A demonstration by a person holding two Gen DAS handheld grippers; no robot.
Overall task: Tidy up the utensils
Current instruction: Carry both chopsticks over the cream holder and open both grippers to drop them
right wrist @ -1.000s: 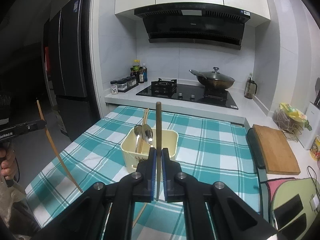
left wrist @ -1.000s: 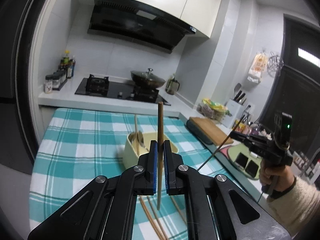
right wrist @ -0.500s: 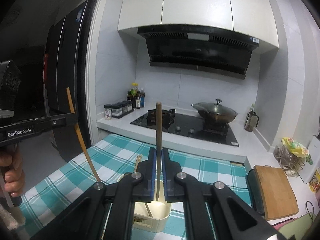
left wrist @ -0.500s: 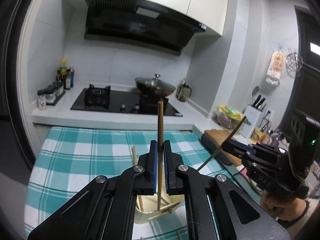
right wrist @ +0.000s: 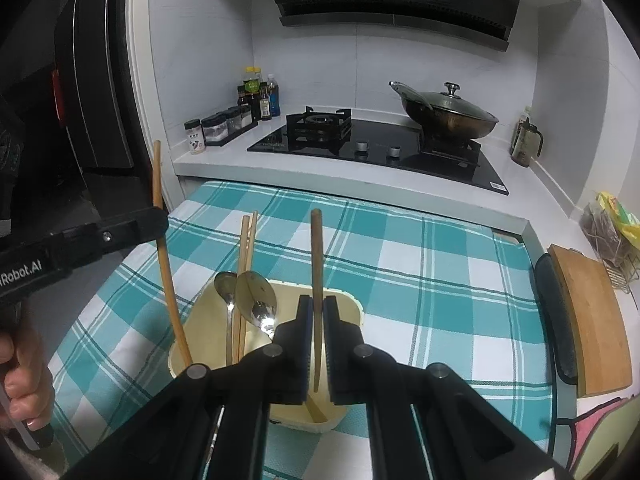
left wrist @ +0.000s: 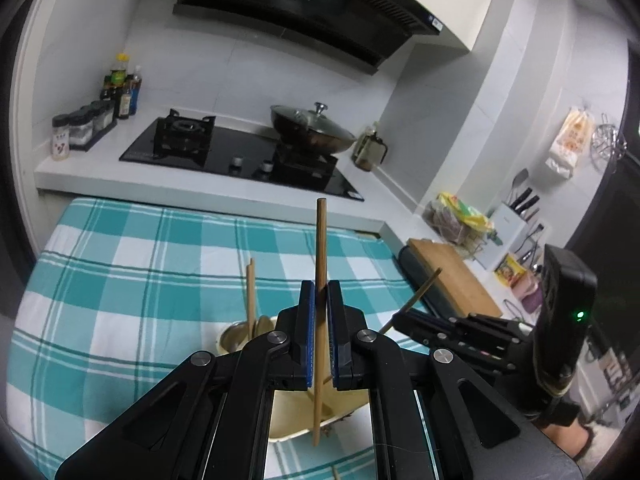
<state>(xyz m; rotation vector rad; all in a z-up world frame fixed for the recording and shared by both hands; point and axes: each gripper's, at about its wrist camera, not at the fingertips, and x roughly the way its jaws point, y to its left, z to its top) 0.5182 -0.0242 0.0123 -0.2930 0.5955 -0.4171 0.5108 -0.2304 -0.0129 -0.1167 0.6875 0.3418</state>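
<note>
My left gripper (left wrist: 320, 286) is shut on an upright wooden chopstick (left wrist: 321, 240). Its lower end hangs over the cream container (left wrist: 288, 428) on the checked cloth. My right gripper (right wrist: 317, 300) is shut on a second chopstick (right wrist: 316, 256), upright above the same container (right wrist: 208, 320). Two spoons (right wrist: 256, 300) and two chopsticks (right wrist: 246, 248) lean inside it. In the right wrist view the left gripper (right wrist: 162, 216) holds its chopstick (right wrist: 166, 272) with the tip dipping inside the container's left rim. In the left wrist view the right gripper (left wrist: 396, 316) comes in from the right.
A hob (right wrist: 376, 148) with a lidded wok (right wrist: 448, 116) and spice jars (right wrist: 220, 128) line the counter behind the table. A wooden cutting board (right wrist: 592, 320) lies at the right. A dark fridge (right wrist: 92, 80) stands at the left. A loose chopstick (left wrist: 335, 474) lies on the cloth.
Both grippers came forward and down over the cream container, each still holding its chopstick. The left chopstick's tip now reaches inside the container's rim.
</note>
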